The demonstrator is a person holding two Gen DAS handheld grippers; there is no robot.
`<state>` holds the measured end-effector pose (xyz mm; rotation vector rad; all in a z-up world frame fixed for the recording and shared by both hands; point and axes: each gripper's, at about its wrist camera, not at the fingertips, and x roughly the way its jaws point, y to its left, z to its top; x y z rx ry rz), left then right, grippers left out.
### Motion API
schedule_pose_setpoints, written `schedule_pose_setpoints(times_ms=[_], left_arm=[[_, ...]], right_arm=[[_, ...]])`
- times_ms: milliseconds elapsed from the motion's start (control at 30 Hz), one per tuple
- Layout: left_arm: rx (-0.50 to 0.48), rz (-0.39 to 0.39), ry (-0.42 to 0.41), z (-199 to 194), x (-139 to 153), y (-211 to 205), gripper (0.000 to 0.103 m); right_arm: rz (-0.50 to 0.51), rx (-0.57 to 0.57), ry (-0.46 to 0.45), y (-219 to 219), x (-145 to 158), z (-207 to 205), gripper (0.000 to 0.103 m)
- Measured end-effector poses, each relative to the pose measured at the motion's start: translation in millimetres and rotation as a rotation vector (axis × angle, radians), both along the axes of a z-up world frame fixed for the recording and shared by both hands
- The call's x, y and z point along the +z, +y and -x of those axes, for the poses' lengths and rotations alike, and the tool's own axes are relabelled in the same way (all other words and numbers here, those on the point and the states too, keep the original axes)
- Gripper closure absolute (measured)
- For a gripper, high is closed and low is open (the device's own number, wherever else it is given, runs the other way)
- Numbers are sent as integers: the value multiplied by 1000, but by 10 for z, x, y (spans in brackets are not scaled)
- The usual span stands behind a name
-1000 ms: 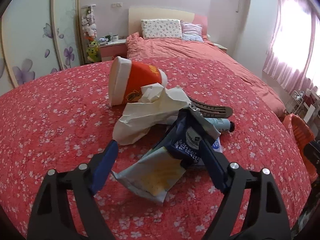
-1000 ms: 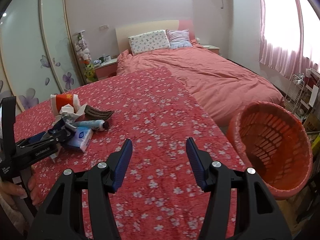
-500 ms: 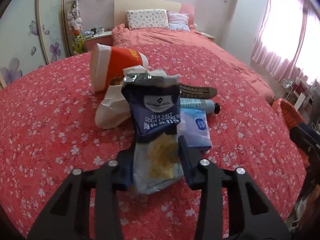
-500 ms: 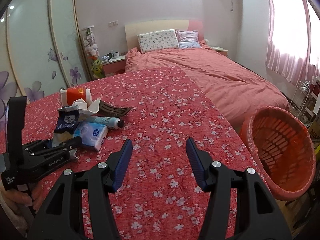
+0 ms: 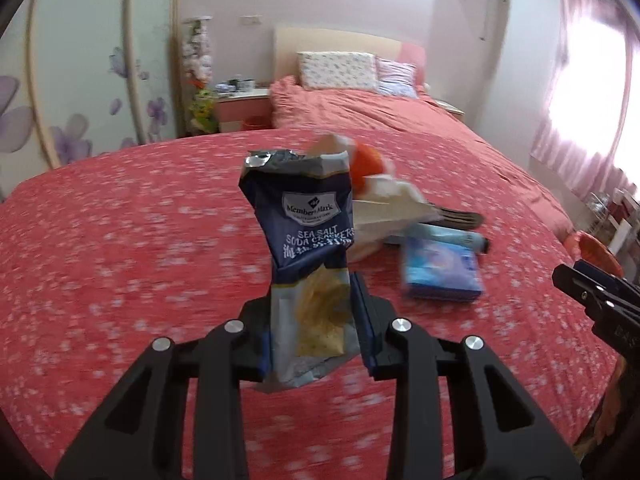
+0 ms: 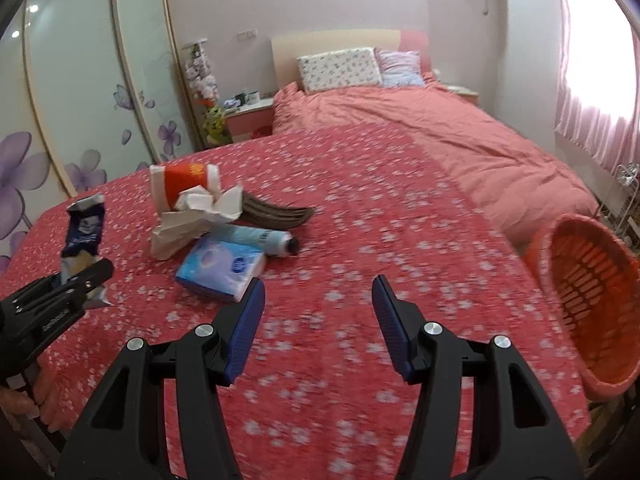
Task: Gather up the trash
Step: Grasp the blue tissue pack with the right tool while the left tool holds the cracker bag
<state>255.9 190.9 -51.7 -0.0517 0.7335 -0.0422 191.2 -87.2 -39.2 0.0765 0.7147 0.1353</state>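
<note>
Wrapper (image 5: pixel 304 240) of soda crackers stands upright between the pads of the left claw (image 5: pixel 312 320), which has just been closing and now pinches its lower clear end, lifted off the red bedspread (image 5: pixel 120 260), judged so it can be carried to the orange basket (image 6: pixel 592 308). Its upper half is dark blue and creased, torn open at a silvery top, with pale crackers showing below. To the right of that claw lie a crumpled paper (image 6: pixel 196 216), a tissue pack (image 6: pixel 220 268) and a tube (image 6: pixel 260 240); the right claw (image 6: pixel 318 320) hangs open and empty, the basket off to its right.
</note>
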Motion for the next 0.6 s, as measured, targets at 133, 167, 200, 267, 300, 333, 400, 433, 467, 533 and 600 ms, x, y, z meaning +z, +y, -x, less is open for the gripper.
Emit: schedule_pose_setpoints(times_ms=[133, 167, 200, 267, 300, 333, 400, 433, 467, 533, 600], left_arm=[[74, 10, 7, 53, -23, 318, 70], [86, 13, 9, 61, -26, 374, 70], [100, 16, 11, 73, -32, 440, 70], [121, 24, 12, 93, -44, 559, 70], [126, 27, 12, 106, -50, 613, 70], [133, 32, 13, 115, -56, 664, 70], [144, 43, 15, 130, -67, 738, 70], [148, 50, 16, 136, -70, 777, 70], [152, 55, 16, 145, -81, 794, 70], [158, 66, 19, 162, -92, 854, 70], [163, 76, 19, 168, -98, 903, 70]], right_arm=[[-34, 38, 39, 259, -61, -131, 46], [-34, 44, 46, 336, -78, -163, 39], [-36, 48, 49, 385, -90, -177, 36], [-44, 52, 61, 529, -130, -225, 35], [-45, 52, 72, 595, -151, -254, 35], [-43, 49, 79, 634, -164, -275, 35], [-37, 24, 104, 740, -210, -340, 28], [-40, 10, 112, 764, -226, -365, 22], [-47, -3, 119, 785, -243, -386, 22], [-62, -33, 141, 842, -281, -444, 21], [-66, -53, 158, 887, -309, -487, 19]])
